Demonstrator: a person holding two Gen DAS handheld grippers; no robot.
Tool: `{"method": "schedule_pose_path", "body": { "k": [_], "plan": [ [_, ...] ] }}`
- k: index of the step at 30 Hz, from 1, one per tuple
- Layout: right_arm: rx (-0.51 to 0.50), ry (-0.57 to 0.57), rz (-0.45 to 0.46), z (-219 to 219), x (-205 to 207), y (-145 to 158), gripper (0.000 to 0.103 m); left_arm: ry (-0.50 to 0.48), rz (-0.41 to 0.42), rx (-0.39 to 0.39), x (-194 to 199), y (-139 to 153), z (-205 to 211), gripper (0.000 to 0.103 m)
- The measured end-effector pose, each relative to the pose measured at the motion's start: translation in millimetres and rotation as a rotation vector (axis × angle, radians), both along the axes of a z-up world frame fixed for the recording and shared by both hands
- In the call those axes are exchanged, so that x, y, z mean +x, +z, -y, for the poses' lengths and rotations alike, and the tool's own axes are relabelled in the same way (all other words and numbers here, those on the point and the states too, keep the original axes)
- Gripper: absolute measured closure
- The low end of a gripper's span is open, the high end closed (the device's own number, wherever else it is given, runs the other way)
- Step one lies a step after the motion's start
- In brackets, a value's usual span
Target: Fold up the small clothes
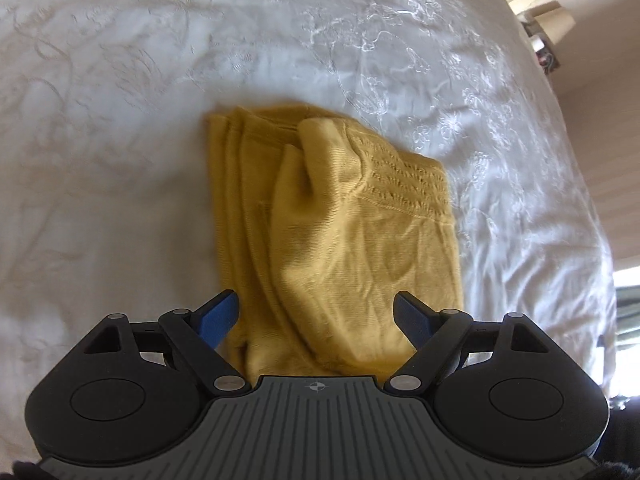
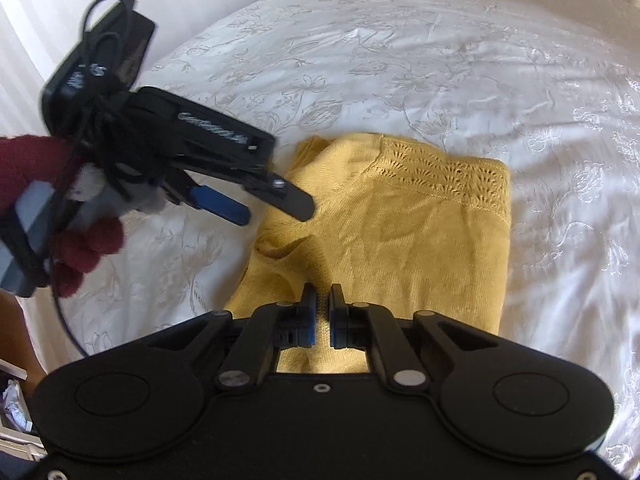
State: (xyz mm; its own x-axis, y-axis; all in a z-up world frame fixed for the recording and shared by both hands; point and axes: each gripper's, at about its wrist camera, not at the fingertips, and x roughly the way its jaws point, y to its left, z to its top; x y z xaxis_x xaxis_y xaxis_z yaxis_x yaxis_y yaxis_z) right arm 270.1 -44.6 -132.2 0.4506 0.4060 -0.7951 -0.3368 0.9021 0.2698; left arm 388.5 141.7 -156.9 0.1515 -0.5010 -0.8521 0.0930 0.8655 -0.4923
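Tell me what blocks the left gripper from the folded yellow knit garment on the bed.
Nothing visible: the open left gripper hovers directly over the folded yellow knit garment, with only the white embroidered bedspread around it.

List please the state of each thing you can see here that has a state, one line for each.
Yellow knit garment: folded in layers, lying flat on the bedspread, held by neither gripper.
Left hand-held gripper: open, over the garment's near edge.
Right hand-held gripper: nearly shut with a narrow gap, nothing between the fingers.
White bedspread: spread out, slightly wrinkled.
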Motion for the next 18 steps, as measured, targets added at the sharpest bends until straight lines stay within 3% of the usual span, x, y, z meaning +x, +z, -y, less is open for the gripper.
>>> {"method": "schedule_pose_path", "body": {
  "k": [4, 6, 9, 10, 13, 15, 16, 18],
  "plan": [
    [0.011, 0.025, 0.002, -4, -7, 3, 0.092, 0.061, -0.015, -0.029, 13, -13, 7, 0.021],
    [0.025, 0.027, -0.004, -5, -7, 0, 0.092, 0.074, 0.007, -0.014, 18, -14, 11, 0.038],
    [0.036, 0.032, -0.007, -8, -10, 0, 0.092, 0.078, 0.062, 0.045, 24, -9, 13, 0.087],
    [0.038, 0.037, -0.005, -9, -11, 1, 0.092, 0.075, 0.106, 0.062, 24, -2, 12, 0.092],
    [0.033, 0.076, 0.009, -20, -15, 1, 0.092, 0.023, 0.264, 0.105, 12, 25, 14, 0.092],
    [-0.001, 0.126, 0.005, -33, -17, -7, 0.091, -0.036, 0.337, 0.180, 4, 31, 18, 0.091],
    [-0.023, 0.151, -0.019, -41, -15, -16, 0.085, -0.046, 0.322, 0.214, 4, 25, 18, 0.087],
    [-0.051, 0.183, -0.066, -51, -12, -31, 0.081, -0.034, 0.194, 0.235, 12, 0, 11, 0.079]
  ]
}}
